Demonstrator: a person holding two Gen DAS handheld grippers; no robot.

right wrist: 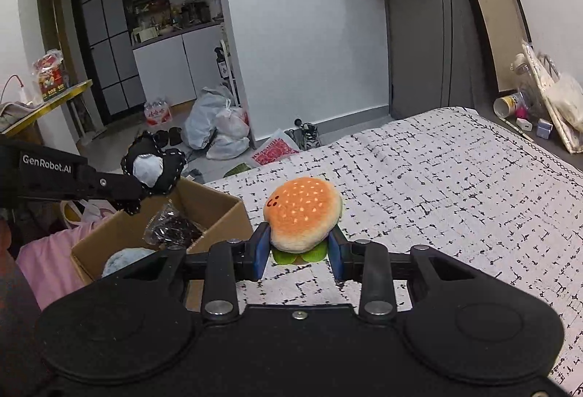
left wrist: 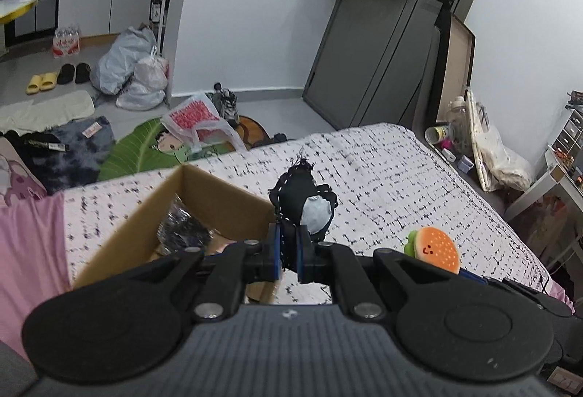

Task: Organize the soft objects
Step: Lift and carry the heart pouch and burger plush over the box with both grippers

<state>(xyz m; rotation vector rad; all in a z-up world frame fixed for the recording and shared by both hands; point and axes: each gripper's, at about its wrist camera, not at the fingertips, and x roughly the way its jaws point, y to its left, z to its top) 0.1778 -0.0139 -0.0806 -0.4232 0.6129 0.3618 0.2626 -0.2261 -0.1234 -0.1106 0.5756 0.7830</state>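
"GenRobot.AI" — left claw (right wrist: 136, 195) housing

The soft plush hamburger toy (right wrist: 304, 213) has an orange bun speckled with pale seeds, a cream underside, green lettuce and a small dark smiling face. The floppy black fabric toy (left wrist: 304, 205) carries white dashed stitching along its edges and a pale grey-blue patch. The quilted bedspread (right wrist: 455, 185) is white with broken black marks. The open cardboard box (left wrist: 215, 189) is plain brown. The gripper pads (right wrist: 261, 251) are blue.
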